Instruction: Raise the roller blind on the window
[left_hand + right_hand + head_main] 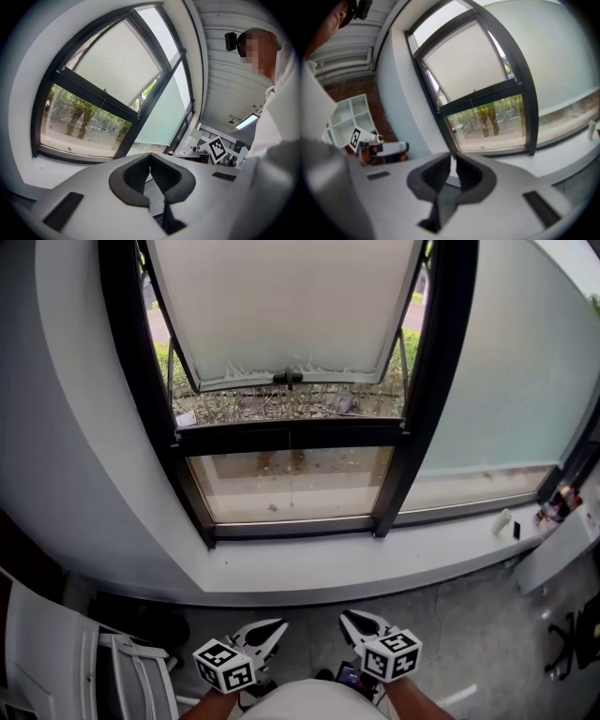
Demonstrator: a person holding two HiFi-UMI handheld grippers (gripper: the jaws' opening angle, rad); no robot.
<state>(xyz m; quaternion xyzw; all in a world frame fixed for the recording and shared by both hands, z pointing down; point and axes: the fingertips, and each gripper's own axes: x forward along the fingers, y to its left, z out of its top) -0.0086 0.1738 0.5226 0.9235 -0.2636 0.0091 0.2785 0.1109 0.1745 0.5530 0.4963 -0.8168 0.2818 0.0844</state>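
The pale roller blind [281, 306] covers the upper part of the middle window, and its bottom bar [289, 379] hangs a little above the dark crossbar. Below the bar, plants and the ground outside show through bare glass. The same blind fills the upper pane in the left gripper view [119, 65] and the right gripper view [464, 61]. My left gripper [272, 629] [150, 157] and right gripper [352, 622] [453, 157] are low and close to my body, well short of the window. Both are shut with nothing between their jaws.
A wide white sill [375, 554] runs under the windows, with small objects [511, 523] at its right end. The right window has a pale green blind [506, 362] lowered almost to the sill. A white chair [56, 652] stands at the left and a black office chair [577, 638] at the right.
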